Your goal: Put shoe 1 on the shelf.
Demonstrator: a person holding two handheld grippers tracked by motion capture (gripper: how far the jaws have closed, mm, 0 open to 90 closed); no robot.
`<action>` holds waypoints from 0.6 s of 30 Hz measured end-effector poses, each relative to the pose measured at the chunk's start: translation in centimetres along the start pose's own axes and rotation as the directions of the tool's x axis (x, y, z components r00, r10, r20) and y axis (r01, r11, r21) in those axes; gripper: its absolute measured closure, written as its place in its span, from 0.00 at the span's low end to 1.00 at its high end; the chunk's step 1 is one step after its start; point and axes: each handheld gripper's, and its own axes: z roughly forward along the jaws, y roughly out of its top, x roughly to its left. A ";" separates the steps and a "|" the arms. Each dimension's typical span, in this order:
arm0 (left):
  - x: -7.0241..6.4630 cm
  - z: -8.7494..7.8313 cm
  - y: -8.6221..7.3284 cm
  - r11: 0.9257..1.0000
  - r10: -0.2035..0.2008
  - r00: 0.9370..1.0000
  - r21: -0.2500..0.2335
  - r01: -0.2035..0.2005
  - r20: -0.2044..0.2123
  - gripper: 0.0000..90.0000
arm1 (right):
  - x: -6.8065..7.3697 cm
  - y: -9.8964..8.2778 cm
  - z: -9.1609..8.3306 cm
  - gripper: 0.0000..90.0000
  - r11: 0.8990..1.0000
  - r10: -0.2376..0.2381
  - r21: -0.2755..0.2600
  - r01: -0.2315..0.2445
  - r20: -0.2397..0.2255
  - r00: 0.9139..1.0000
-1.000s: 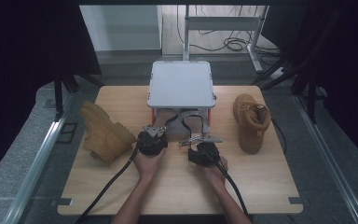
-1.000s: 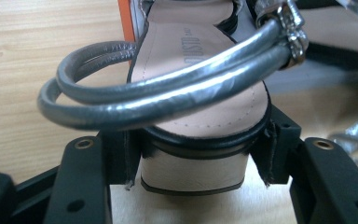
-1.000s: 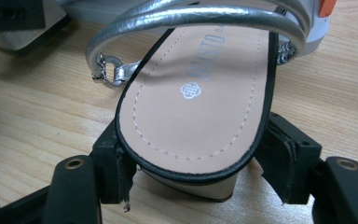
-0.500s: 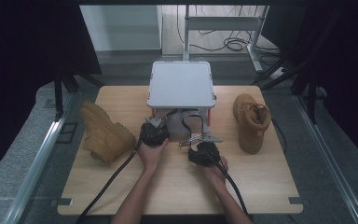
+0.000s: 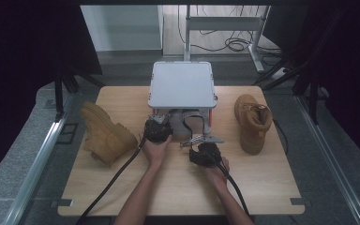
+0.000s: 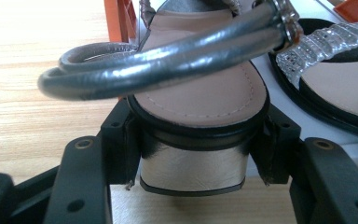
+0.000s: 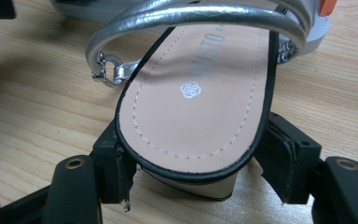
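The left gripper [image 6: 193, 154] has slid its silver-heeled sandal [image 6: 200, 93] forward, fingers clamped on the heel; the right gripper [image 7: 200, 163] grips the second silver-strapped sandal [image 7: 200, 102], unmoved.

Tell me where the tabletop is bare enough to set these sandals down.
Free wood lies along the near edge of the table, right of the right gripper below the upright boot, and at the near left corner below the tipped boot. It is crowded mid-table, where the left gripper and both sandals meet the grey rack.
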 end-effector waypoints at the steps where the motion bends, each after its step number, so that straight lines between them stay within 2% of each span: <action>1: 0.0 0.0 0.0 1.000 0.000 1.000 0.000 0.000 0.000 0.47 | 0.0 0.0 0.0 0.38 1.000 0.000 0.000 0.000 0.000 1.000; 12: -0.8 0.7 0.2 1.000 -0.018 0.999 -0.002 0.018 -0.027 0.47 | -0.1 0.0 0.0 0.38 1.000 -0.001 0.001 0.001 -0.004 1.000; 17: -0.9 1.0 -0.2 1.000 0.009 1.000 0.020 -0.008 -0.027 0.46 | -0.1 0.0 0.0 0.38 1.000 -0.002 0.001 0.002 -0.008 1.000; 18: -0.8 1.0 -0.3 1.000 0.012 1.000 0.028 -0.012 -0.012 0.46 | -0.1 0.0 0.0 0.38 1.000 -0.004 0.002 0.004 -0.008 1.000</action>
